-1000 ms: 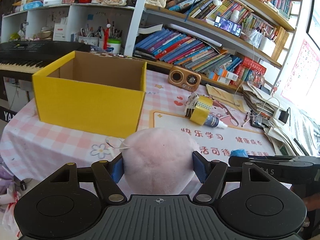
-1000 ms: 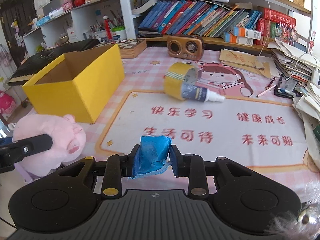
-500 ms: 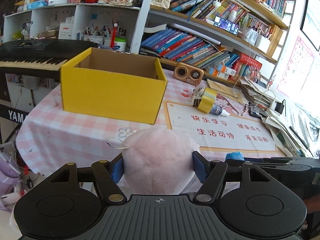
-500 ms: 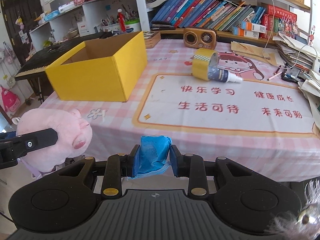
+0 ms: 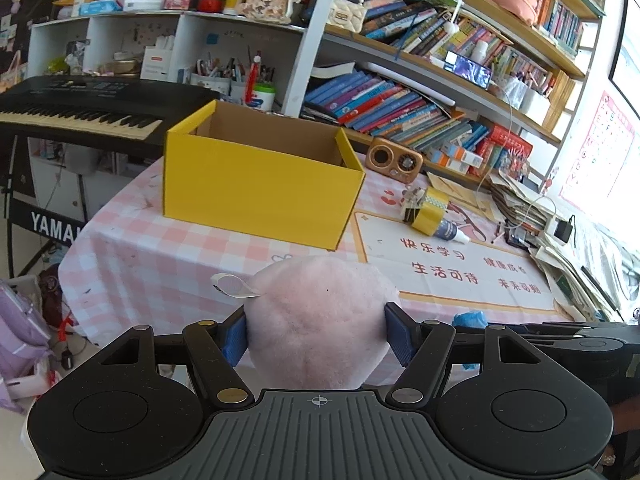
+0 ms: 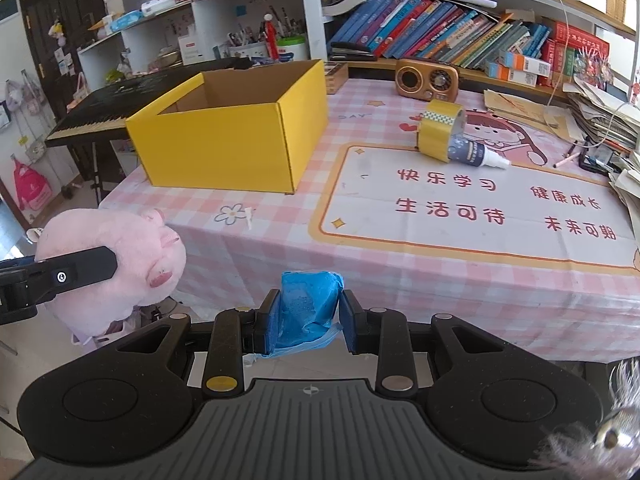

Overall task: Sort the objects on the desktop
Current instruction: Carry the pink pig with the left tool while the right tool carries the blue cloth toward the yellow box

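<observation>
My left tongs [image 5: 316, 336] grip the pink plush pig [image 5: 320, 320]; my right tongs [image 6: 308, 320] pinch a blue wrapped packet [image 6: 308, 308], both short of the desk [image 6: 440, 248] with its yellow box [image 6: 232, 140].

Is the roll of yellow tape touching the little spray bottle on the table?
Touching. In the right wrist view the spray bottle lies with its base pressed against the yellow tape roll, no gap between them.

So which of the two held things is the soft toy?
The pink pig, in the left gripper. The right gripper holds a crumpled blue packet.
</observation>
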Available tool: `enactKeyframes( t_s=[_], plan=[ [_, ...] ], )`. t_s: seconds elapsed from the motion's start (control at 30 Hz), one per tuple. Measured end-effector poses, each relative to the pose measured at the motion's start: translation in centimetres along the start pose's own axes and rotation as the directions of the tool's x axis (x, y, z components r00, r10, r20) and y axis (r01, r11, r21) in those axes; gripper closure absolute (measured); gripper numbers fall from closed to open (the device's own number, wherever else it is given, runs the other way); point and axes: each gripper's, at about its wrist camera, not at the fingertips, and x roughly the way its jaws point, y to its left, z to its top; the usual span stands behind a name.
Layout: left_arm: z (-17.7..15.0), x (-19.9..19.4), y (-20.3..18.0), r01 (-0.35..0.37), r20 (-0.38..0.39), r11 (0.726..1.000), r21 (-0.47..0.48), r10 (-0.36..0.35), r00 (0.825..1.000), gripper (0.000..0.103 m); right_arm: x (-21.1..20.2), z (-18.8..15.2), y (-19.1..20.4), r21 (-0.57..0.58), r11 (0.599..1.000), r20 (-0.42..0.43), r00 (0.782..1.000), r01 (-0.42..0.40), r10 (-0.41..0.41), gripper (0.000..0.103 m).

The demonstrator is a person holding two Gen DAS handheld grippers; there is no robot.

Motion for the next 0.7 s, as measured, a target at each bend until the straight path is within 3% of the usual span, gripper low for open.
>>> enactKeyframes(
  t_s=[0.7],
  plan=[
    [-0.1, -1.5, 1.9, -0.057, 0.022, 0.998, -0.024, 0.057, 0.998, 0.035, 0.9, 0.7, 3.0, -0.059, 0.996, -0.005, 0.998, -0.07, 0.07, 0.075]
  ],
)
